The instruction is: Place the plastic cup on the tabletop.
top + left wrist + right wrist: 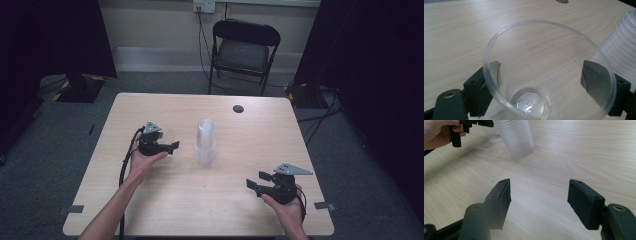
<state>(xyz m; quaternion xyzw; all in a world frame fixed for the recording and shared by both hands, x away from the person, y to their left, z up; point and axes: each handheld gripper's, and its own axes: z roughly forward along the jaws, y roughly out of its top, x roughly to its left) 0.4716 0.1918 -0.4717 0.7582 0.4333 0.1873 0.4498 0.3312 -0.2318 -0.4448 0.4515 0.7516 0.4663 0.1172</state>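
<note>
left tongs: spread wide around a clear cup, pads not pressing | right tongs: open, empty, near right edge | cup stack: mid-table, beside left tongs

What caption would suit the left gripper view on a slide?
A clear plastic cup sits between the left gripper's wide-spread fingers on a wooden table, beside a ribbed cup stack.
</note>
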